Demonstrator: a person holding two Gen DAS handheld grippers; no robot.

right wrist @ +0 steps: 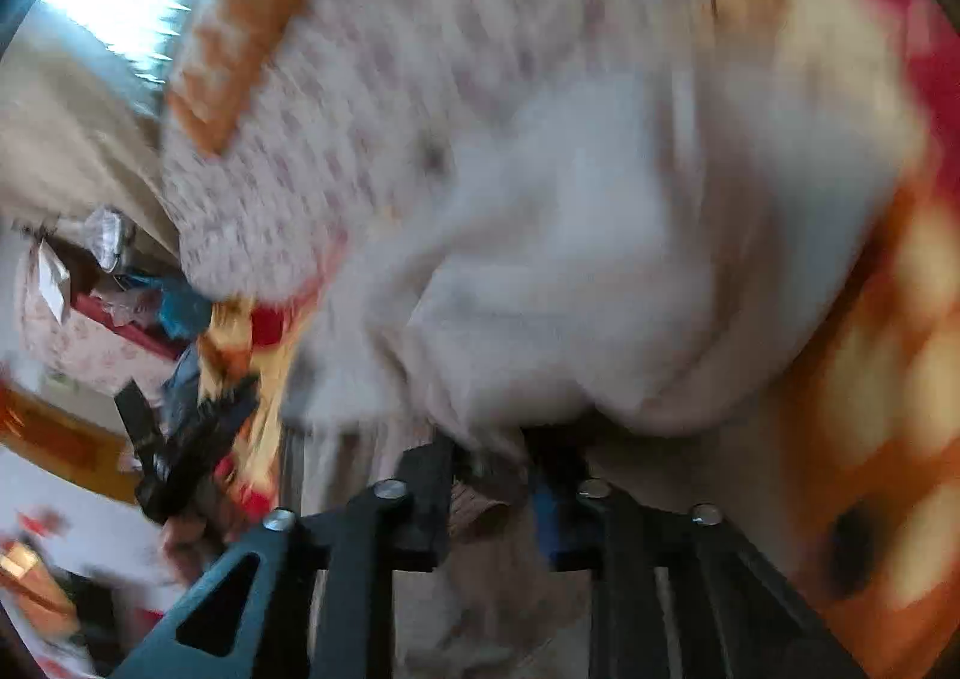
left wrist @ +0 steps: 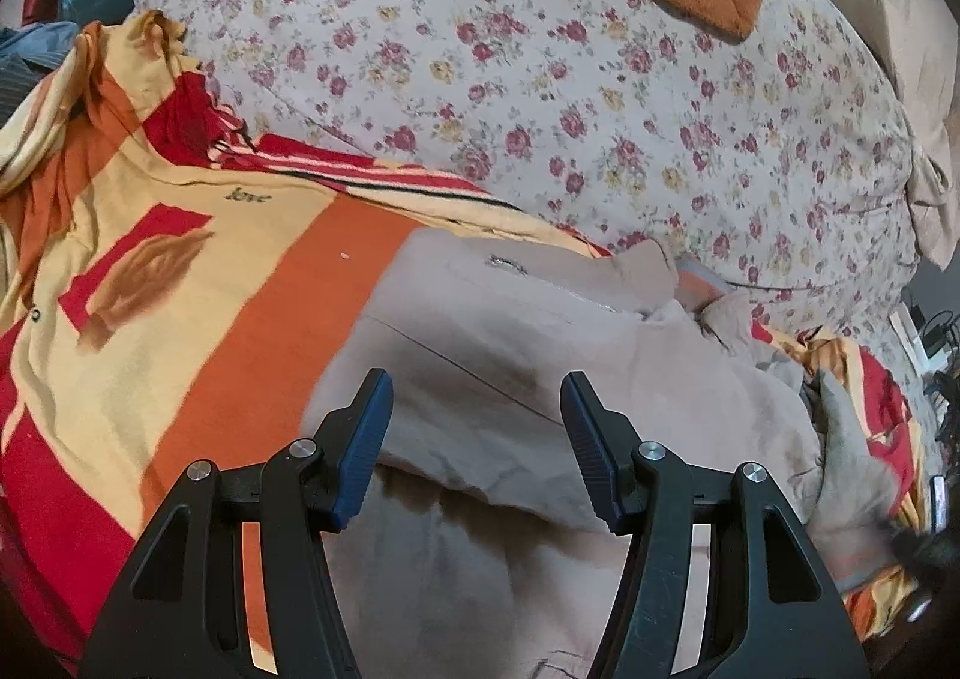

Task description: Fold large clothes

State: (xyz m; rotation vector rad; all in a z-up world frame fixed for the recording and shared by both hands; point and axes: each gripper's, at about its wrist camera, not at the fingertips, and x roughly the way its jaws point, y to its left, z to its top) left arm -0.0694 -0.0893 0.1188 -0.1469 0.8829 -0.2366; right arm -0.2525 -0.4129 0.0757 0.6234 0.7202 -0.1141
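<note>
Two grippers work a beige garment (left wrist: 516, 343) lying on the striped blanket (left wrist: 180, 283): the left gripper (left wrist: 477, 415) hovers with jaws spread, while the right gripper (right wrist: 489, 490) pinches cloth, likely for folding.

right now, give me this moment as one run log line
left gripper: open, above beige garment | right gripper: shut on beige garment, view blurred | garment on orange-red blanket | fold: unfinished
</note>
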